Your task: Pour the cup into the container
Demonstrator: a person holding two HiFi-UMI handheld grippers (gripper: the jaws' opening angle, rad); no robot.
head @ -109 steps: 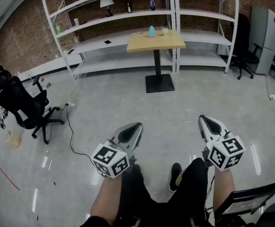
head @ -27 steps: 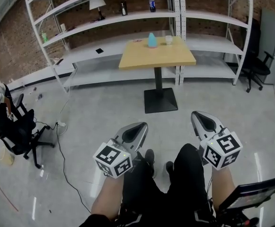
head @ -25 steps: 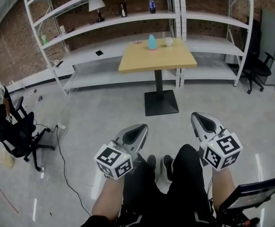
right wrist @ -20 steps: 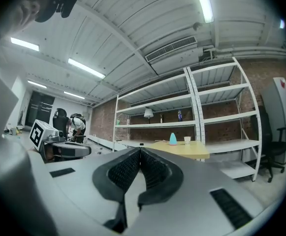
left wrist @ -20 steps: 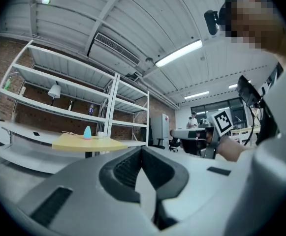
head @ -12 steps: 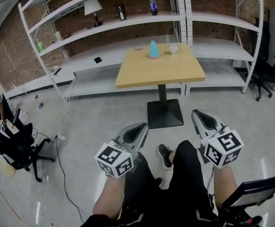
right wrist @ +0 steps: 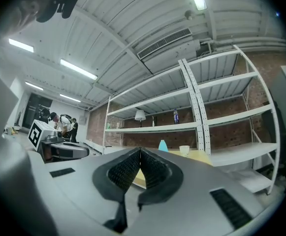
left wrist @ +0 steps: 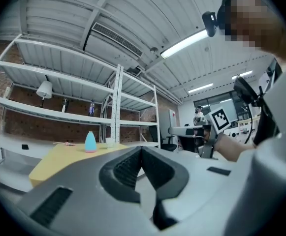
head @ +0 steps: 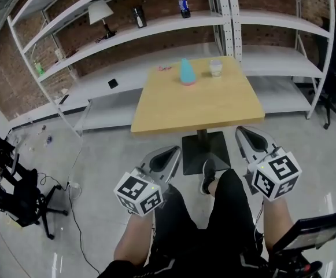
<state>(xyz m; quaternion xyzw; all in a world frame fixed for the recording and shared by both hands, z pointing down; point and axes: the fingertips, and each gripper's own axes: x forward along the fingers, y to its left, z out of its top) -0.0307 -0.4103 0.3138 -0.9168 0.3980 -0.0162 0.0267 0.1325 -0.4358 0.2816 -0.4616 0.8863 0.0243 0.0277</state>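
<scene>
Looking down, the head view shows the left gripper (head: 169, 153) and right gripper (head: 246, 135) held level above the person's legs, close to the near edge of the desk (head: 202, 106). The cup (head: 216, 68) stands near the far edge, with the blue container (head: 187, 72) to its left, not touching. Left gripper view: fingers (left wrist: 125, 168) clenched together, nothing between them. Right gripper view: fingers (right wrist: 123, 173) clenched together, empty; cup and blue container stand ahead on the desk.
</scene>
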